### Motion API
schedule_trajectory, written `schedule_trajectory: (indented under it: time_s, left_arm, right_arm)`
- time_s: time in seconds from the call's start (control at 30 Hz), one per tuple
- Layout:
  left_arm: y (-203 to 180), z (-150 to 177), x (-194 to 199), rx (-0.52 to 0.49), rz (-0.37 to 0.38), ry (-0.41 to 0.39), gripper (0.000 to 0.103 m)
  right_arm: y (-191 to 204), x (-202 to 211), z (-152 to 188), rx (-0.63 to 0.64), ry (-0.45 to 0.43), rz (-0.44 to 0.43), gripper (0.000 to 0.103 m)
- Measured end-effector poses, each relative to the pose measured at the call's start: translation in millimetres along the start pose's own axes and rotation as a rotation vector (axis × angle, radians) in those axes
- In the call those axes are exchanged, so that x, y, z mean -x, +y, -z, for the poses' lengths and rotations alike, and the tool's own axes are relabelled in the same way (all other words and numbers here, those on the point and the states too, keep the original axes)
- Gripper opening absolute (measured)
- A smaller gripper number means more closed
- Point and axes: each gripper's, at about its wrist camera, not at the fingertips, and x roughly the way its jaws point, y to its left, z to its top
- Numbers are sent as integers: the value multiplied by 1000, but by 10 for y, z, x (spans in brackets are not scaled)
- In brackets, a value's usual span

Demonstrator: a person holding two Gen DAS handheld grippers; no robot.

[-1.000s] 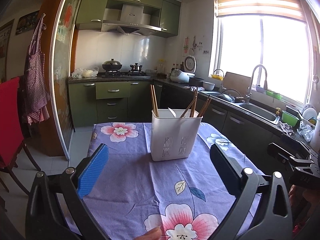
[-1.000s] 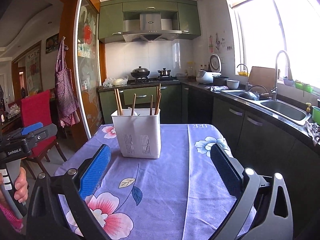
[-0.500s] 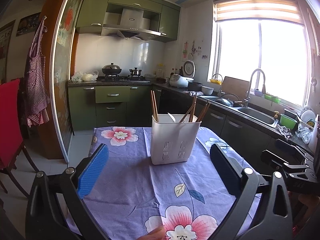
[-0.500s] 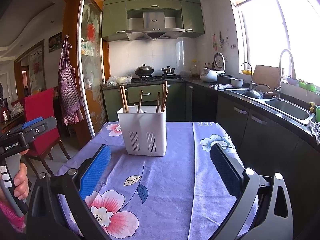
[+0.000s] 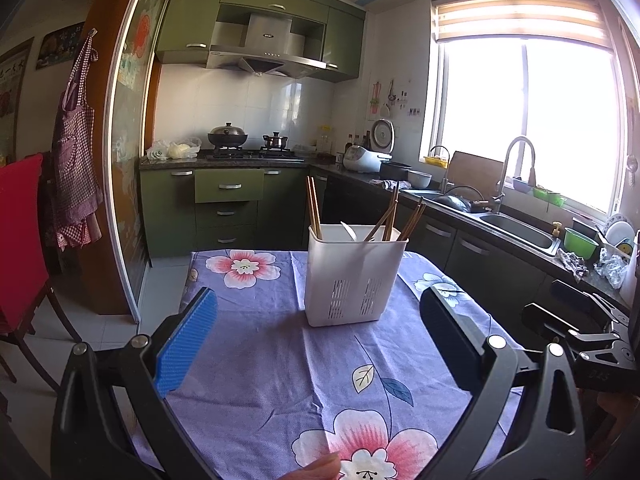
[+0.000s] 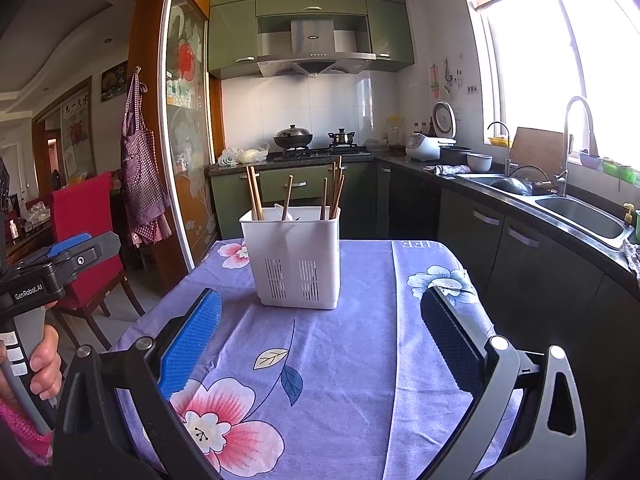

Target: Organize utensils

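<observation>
Left wrist view: the left tool (image 5: pixel 318 336) hovers with its pads spread wide and empty above the counter (image 5: pixel 260 360), which is draped in a purple floral cloth. Just beyond it stands the white utensil holder (image 5: pixel 354 276), upright near the counter's far end, with wooden chopsticks (image 5: pixel 313 206) and a white spoon (image 5: pixel 349 231) poking from its top. In the right wrist view, the right tool (image 6: pixel 320 334) is likewise spread apart and holds nothing, facing the same holder. A red chair (image 6: pixel 86 220) sits left of the counter.
</observation>
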Motion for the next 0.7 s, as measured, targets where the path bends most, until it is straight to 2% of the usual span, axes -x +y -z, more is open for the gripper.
schedule_trajectory:
  time_s: [0.7]
  left_arm:
    - [34,24,-8,3,-9,14,96]
  right_arm:
    - [43,-72,21,5,15,-10,98]
